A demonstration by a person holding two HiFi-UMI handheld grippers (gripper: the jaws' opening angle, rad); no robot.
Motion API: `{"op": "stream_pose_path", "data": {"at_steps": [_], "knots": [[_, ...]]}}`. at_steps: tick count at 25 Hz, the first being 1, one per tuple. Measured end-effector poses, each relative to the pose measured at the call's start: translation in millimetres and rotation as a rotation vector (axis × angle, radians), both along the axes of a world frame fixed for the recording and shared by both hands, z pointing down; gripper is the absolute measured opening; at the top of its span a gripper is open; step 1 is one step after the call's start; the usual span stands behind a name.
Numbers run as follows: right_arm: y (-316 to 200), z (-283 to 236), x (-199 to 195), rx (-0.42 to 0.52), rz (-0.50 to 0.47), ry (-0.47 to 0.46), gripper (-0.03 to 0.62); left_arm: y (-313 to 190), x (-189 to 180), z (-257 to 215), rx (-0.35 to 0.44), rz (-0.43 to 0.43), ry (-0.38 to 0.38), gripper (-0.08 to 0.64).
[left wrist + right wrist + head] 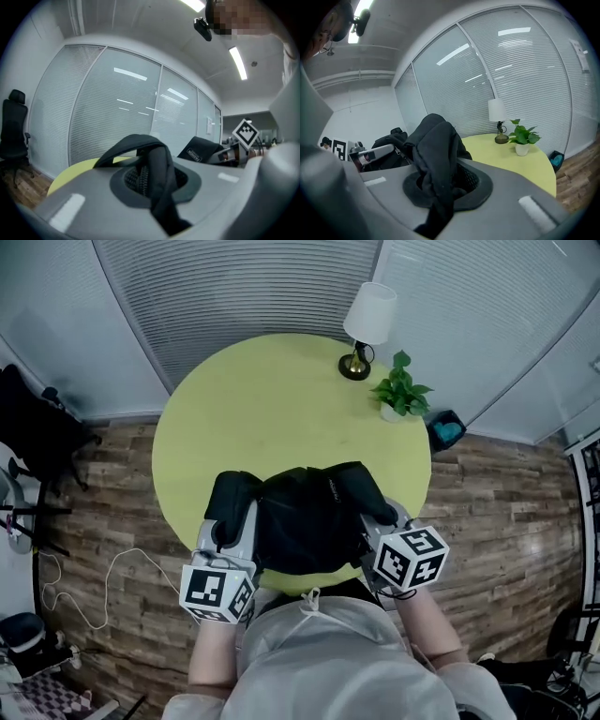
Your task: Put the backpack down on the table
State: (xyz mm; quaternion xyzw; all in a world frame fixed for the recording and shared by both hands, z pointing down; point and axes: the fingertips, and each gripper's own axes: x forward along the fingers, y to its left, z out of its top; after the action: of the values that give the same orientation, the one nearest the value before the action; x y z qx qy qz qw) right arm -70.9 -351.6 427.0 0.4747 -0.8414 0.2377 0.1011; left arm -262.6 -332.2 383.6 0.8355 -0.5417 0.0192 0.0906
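Abreast, both grippers (232,526) (382,524) on backpack (309,517)

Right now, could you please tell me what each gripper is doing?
Left gripper: closed, holding the backpack by a strap.
Right gripper: closed, holding bunched fabric of the same backpack.

Pale grey top (323,662), marker-cubed grey grippers (234,521) (377,518)

On my feed the backpack (314,517) reads as matt black woven cloth, with limp, soft straps. The left tongs (150,187) and right tongs (440,187) look like smooth matt grey plastic with dark, ribbed pads (136,181). The table (272,409) is smooth, matt yellow-green. The floor (112,493) shows slightly glossy wood-grain planks. The lamp (368,315) has a matt white shade and a shiny dark base.
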Motion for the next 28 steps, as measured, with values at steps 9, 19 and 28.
{"op": "stream_pose_path", "data": {"at_steps": [9, 19, 28], "knots": [[-76, 20, -2, -0.028, -0.004, 0.068, 0.029, -75, -3, 24, -0.055, -0.008, -0.016, 0.048], [-153, 54, 9, -0.059, 0.005, 0.107, 0.031, -154, -2, 60, -0.119, -0.002, -0.017, 0.048], [-193, 80, 23, -0.093, 0.013, 0.126, 0.031, -196, 6, 85, -0.155, -0.017, 0.01, 0.048]]}}
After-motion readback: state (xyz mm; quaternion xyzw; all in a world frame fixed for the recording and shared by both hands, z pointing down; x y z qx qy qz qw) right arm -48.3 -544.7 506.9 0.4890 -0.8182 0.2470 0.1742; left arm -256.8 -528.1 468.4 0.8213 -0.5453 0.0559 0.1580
